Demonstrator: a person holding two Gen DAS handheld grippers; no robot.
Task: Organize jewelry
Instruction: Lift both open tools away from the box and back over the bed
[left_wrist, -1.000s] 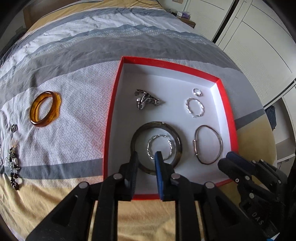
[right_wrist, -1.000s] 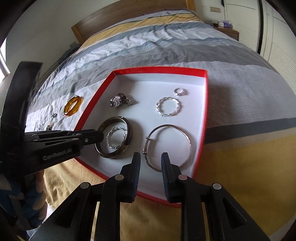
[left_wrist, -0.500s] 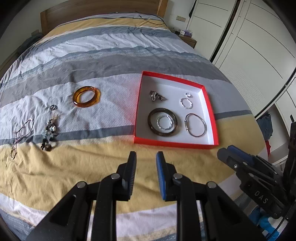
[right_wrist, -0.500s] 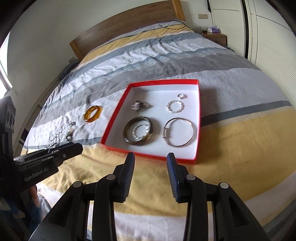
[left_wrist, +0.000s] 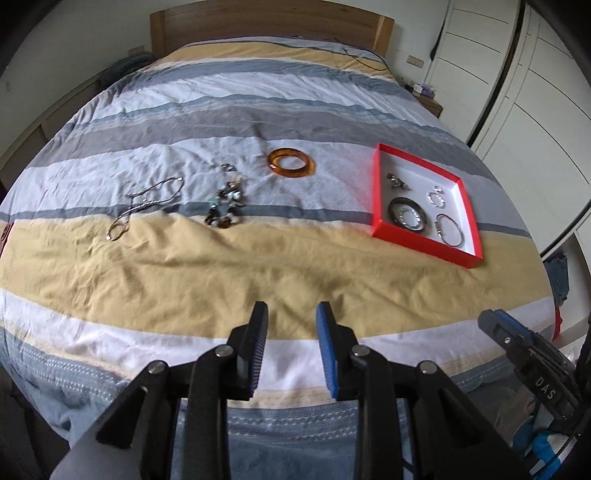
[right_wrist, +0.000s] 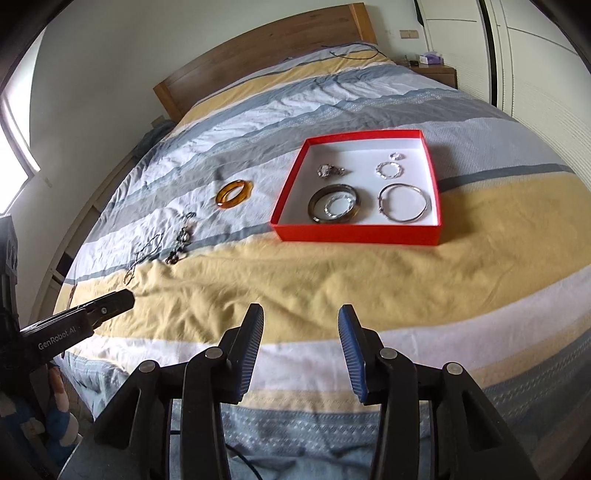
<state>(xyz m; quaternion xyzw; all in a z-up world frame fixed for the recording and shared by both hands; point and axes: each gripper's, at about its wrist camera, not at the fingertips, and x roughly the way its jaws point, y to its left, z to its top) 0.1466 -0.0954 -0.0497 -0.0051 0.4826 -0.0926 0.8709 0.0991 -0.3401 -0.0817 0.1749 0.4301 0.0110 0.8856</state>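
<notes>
A red box (left_wrist: 422, 242) with a white inside lies on the bed; it also shows in the right wrist view (right_wrist: 354, 233). It holds a dark bangle (right_wrist: 334, 204) with a silver bracelet inside it, a thin silver bangle (right_wrist: 404, 202), a twisted silver bracelet (right_wrist: 388, 170), a ring (right_wrist: 396, 156) and a silver clump (right_wrist: 330, 170). An amber bangle (left_wrist: 291, 163) (right_wrist: 233, 193), a beaded piece (left_wrist: 224, 205) and a chain necklace (left_wrist: 146, 205) lie on the cover to the left. My left gripper (left_wrist: 291, 321) is open and empty, far back over the bed's foot. My right gripper (right_wrist: 301, 325) is open and empty, also far back.
The striped bed cover (left_wrist: 258, 122) spreads to a wooden headboard (left_wrist: 264, 22). White wardrobe doors (left_wrist: 524, 81) stand on the right. A nightstand (right_wrist: 434, 72) sits by the headboard. The other gripper shows at the frame edges (left_wrist: 524, 354) (right_wrist: 74, 325).
Both grippers have pulled far back from the red box toward the foot of the bed. The right jaws have opened wider. The jewelry has not moved.
</notes>
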